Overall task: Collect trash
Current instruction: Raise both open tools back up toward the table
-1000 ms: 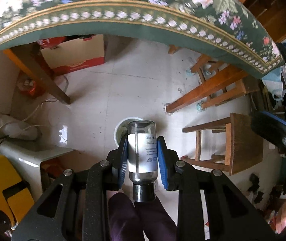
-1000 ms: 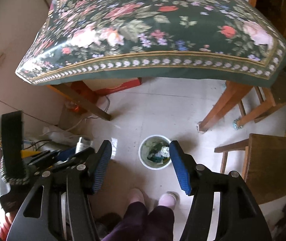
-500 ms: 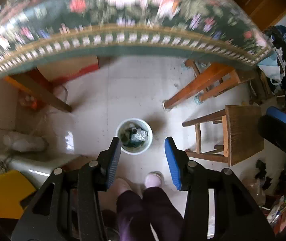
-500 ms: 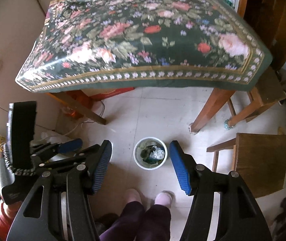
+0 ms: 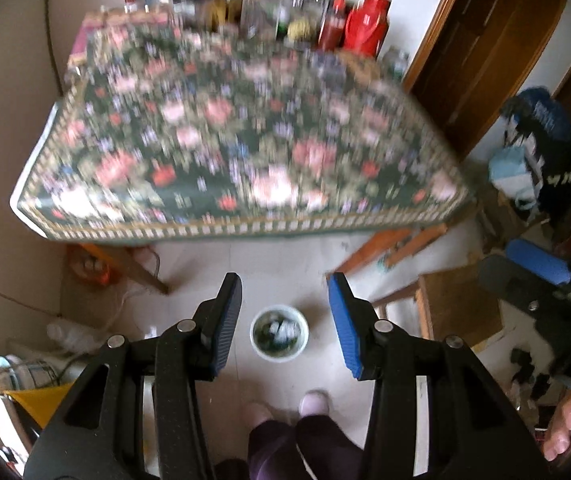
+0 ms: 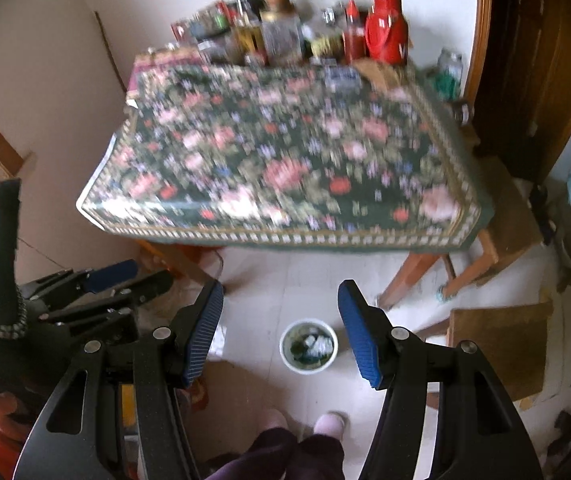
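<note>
A small white waste bin (image 5: 279, 333) stands on the tiled floor far below, with trash and a clear bottle inside; the right wrist view shows the bin (image 6: 308, 345) too. My left gripper (image 5: 285, 312) hangs high above it, open, with nothing between its blue pads. My right gripper (image 6: 281, 320) is also open and empty, level with the left one, which appears at the left of the right wrist view. A table under a dark floral cloth (image 5: 237, 152) fills the upper half of both views, blurred.
Bottles, jars and a red thermos (image 6: 387, 32) crowd the table's far edge by the wall. A wooden stool (image 6: 497, 352) stands right of the bin, a chair (image 6: 513, 216) beyond it. The person's slippered feet (image 5: 313, 402) stand just before the bin. Clutter lines the left wall.
The left gripper let go of the clear bottle, which now lies in the bin. Both grippers rose well above the floor, bringing the tabletop into view.
</note>
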